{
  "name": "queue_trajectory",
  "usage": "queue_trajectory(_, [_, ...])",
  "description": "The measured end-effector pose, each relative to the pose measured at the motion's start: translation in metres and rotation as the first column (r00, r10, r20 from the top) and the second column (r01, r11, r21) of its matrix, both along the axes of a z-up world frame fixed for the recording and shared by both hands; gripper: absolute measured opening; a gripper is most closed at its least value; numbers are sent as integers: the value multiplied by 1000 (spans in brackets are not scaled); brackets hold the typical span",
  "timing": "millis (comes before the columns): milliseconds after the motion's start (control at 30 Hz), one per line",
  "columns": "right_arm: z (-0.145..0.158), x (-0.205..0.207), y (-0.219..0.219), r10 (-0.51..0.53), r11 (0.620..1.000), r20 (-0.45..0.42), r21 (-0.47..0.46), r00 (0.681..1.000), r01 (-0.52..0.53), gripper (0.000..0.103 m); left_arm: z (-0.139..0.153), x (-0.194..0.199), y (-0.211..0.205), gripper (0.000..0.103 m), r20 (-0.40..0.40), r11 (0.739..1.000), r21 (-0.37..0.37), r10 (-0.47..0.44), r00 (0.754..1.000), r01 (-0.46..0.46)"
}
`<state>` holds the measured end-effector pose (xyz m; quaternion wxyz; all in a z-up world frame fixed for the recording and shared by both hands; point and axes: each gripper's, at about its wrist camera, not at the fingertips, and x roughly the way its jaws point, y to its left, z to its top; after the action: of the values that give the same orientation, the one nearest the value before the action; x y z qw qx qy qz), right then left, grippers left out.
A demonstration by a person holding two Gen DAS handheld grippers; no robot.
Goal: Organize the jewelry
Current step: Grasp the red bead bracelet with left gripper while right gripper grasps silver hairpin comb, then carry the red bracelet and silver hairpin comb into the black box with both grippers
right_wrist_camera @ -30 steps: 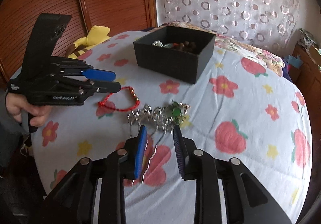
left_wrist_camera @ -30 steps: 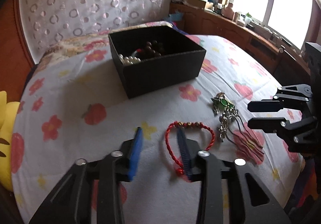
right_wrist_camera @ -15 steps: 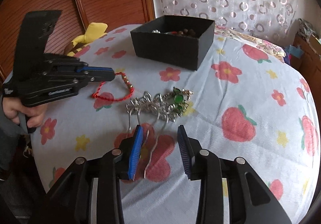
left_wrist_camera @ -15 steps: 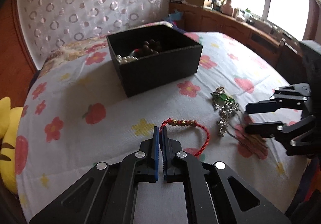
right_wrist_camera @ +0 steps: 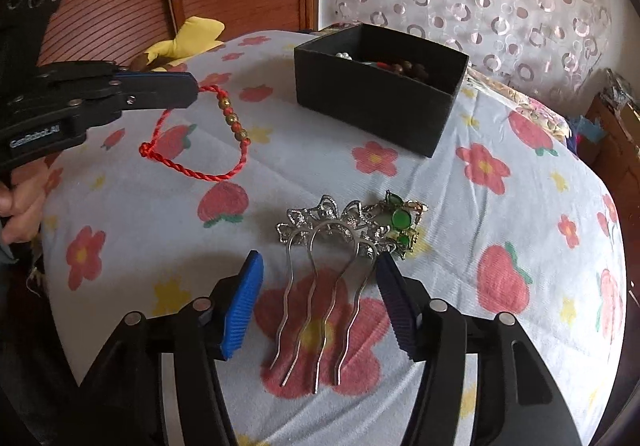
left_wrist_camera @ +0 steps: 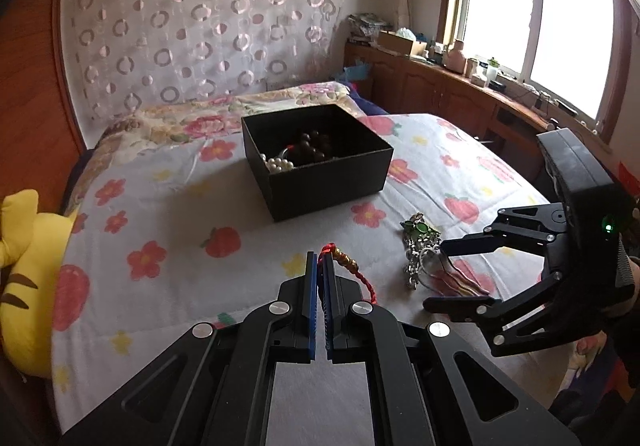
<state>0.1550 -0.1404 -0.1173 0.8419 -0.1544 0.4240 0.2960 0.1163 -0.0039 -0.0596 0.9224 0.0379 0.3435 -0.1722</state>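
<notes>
My left gripper (left_wrist_camera: pixel 319 260) is shut on a red cord bracelet (left_wrist_camera: pixel 352 268) with gold beads and holds it lifted off the bed; the bracelet (right_wrist_camera: pixel 208 134) hangs from the left gripper (right_wrist_camera: pixel 192 88) in the right wrist view. My right gripper (right_wrist_camera: pixel 318 266) is open, its fingers on either side of a silver hair comb (right_wrist_camera: pixel 328 246) with a green stone ornament (right_wrist_camera: pixel 400 220). The right gripper (left_wrist_camera: pixel 434 274) and the comb (left_wrist_camera: pixel 420 254) also show in the left wrist view. A black box (left_wrist_camera: pixel 320 166) holds pearls and dark beads.
The bed has a white flowered cover (left_wrist_camera: pixel 180 206). A yellow plush toy (left_wrist_camera: pixel 24 266) lies at its left edge. A wooden cabinet with clutter (left_wrist_camera: pixel 460 86) runs under the window. The box also stands at the back in the right wrist view (right_wrist_camera: pixel 380 94).
My left gripper shut on the red bracelet and raised it off the cover. My right gripper opened wider and moved forward around the comb's prongs.
</notes>
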Motion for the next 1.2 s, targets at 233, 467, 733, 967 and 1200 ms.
queue_trajectory(233, [2,-4,-1,0,1000,13,0,1000,0,47,2,-3,-1,2,8,1000,2,3,1000,-3])
queue_trajectory(467, [6,-6,-5,-5,1000,29,10,1000,4,47,1,-4,2,2,9,1000,0,10,1000,-10])
queue_trajectory(733, [28,-10,-13,-1,999,83,33,997,-1,47,16,-1,2,2,48,1000,-5,16,999,-16])
queue_trajectory(967, [52,-2,-21,-12,999,136,53,991,4,47,41,21,-5,2,88,1000,-10,10,996,-9])
queue_trajectory(1200, [78,22,-22,-27,998,192,55,981,17,47,58,59,-16,2,115,999,15,30,993,-32])
